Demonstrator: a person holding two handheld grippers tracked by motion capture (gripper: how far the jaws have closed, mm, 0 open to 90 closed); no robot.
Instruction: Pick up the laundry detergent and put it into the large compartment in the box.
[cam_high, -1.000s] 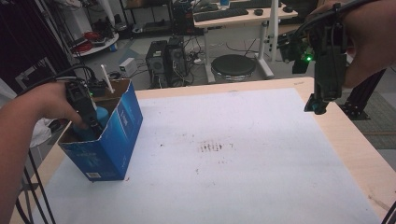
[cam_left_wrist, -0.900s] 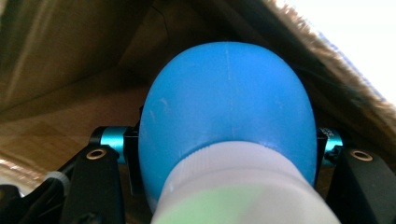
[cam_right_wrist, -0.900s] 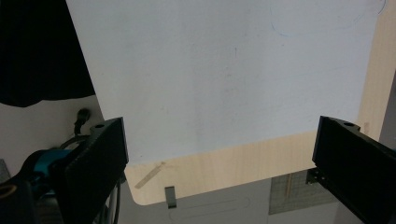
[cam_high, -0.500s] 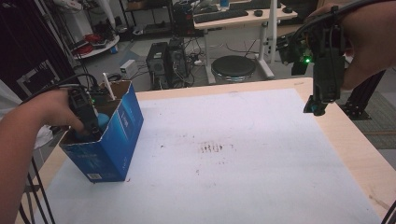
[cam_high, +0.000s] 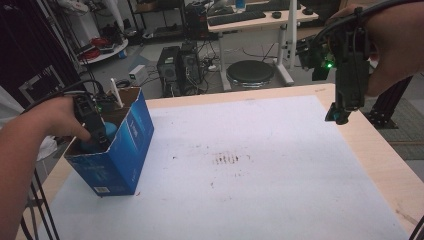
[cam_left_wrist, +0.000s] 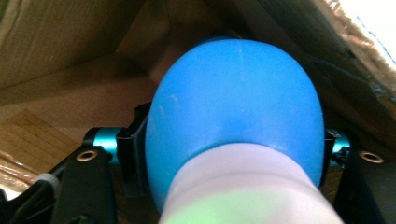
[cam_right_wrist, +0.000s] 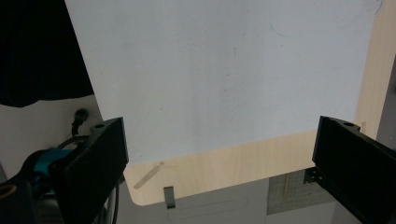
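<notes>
One blue ball (cam_left_wrist: 238, 102) in one box (cam_high: 127, 150), left gripper (cam_high: 100, 137) loosening; right gripper (cam_high: 340, 116) apart.

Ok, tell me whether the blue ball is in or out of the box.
In. The blue ball sits below the blue box's rim, cardboard walls around it, between the left gripper's jaws.

Blue-and-white rounded object (cam_left_wrist: 238, 112) lies inside the open blue box (cam_high: 120, 160).

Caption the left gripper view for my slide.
Left gripper jaws, just opening, flank a blue bulb inside the cardboard box.
</notes>
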